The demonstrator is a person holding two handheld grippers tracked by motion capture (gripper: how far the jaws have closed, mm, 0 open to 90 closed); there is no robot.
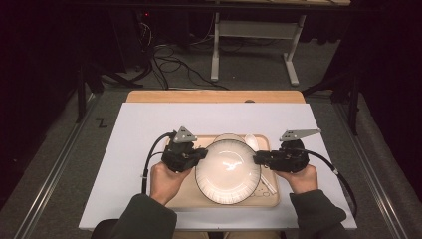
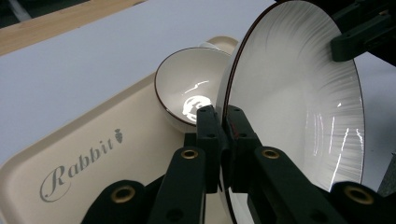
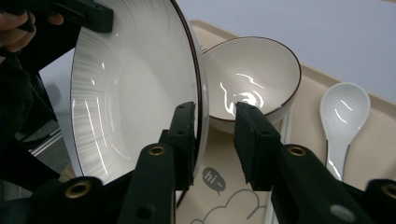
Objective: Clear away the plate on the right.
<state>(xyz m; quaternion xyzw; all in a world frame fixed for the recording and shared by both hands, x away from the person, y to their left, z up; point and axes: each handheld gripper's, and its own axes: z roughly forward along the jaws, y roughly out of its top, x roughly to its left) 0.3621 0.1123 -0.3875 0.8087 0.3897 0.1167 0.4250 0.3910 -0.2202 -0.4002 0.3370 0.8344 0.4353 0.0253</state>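
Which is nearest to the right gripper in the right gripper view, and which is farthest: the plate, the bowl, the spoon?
1. Plate: its rim is between the right gripper's jaws.
2. Bowl: just behind the jaws, on the tray.
3. Spoon: off to the right on the tray.

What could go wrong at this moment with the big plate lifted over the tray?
The left gripper is clamped on the plate rim, but the right gripper has fingers standing apart around the opposite rim. The plate may be hanging from one thin edge grip, so it might tip or slip. The small bowl and white spoon sit close beside it on the tray; a swinging plate might strike them.
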